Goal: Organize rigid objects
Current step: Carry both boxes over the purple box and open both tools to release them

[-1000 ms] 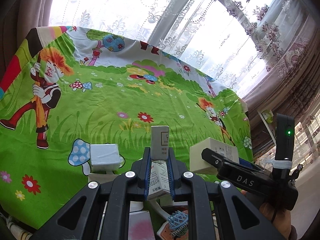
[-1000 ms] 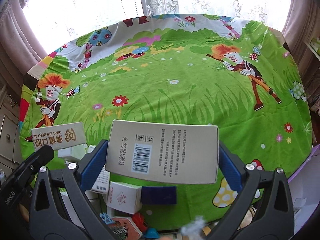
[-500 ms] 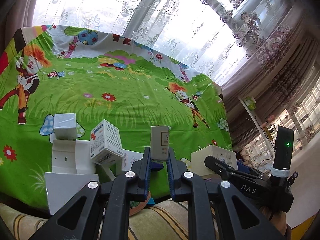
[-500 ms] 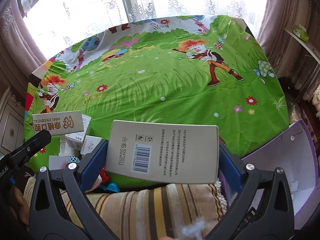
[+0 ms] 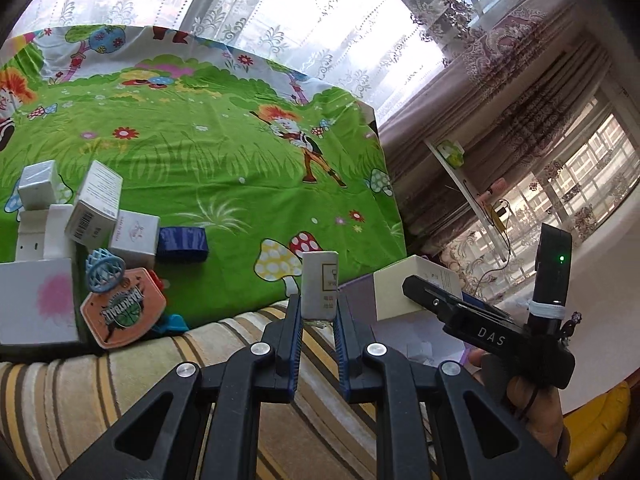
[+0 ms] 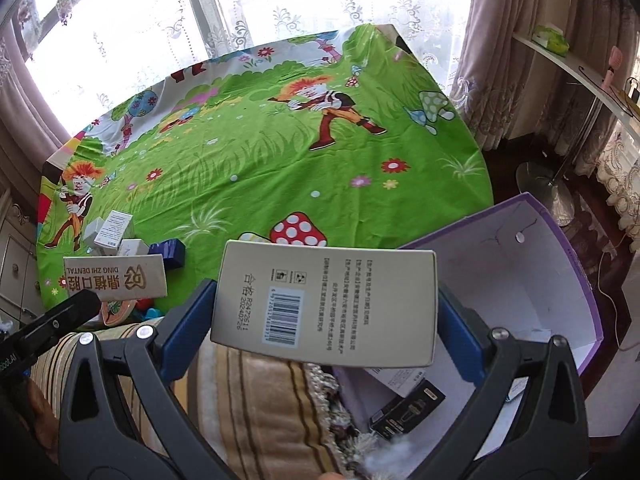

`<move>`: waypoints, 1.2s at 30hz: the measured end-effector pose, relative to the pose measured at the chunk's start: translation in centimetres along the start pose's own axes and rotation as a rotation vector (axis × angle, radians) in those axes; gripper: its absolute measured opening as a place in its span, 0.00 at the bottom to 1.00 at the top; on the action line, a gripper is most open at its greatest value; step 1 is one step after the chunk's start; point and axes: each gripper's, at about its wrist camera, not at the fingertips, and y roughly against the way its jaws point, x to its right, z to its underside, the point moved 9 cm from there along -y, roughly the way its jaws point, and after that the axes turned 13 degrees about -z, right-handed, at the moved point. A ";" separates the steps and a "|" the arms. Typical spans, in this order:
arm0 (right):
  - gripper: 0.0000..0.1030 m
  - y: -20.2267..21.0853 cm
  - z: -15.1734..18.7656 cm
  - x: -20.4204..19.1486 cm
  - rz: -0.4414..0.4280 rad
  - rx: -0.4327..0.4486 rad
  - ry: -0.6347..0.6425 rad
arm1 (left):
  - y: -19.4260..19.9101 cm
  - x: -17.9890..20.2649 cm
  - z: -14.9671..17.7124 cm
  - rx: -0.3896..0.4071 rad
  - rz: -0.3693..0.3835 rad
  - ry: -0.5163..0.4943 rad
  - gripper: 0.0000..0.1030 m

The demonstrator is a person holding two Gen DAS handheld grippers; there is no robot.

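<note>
Left gripper (image 5: 318, 312) clamps a slim carton (image 5: 319, 288); right gripper (image 6: 324, 308) grips a flat box (image 6: 326, 304)

Home interior, likely living room or bedroom. Lace curtains (image 5: 280, 12) over big bright window; heavy patterned mauve drapes (image 6: 500, 52) at sides. Surface covered by child's cartoon cloth (image 6: 280, 168): green meadow, mushrooms, flowers, orange-haired figures. Striped plush cushion or sofa cover (image 5: 120, 392) at near edge. White wall shelf (image 6: 576, 68) with small household items. Cabinet drawers (image 6: 12, 248) at left. Purple cardboard box (image 6: 560, 280) on dark floor beside surface.
</note>
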 end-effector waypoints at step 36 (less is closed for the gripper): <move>0.99 6.7 3.0 8.7 0.092 0.042 -0.055 | -2.1 8.9 6.1 -0.128 -0.026 -0.219 0.59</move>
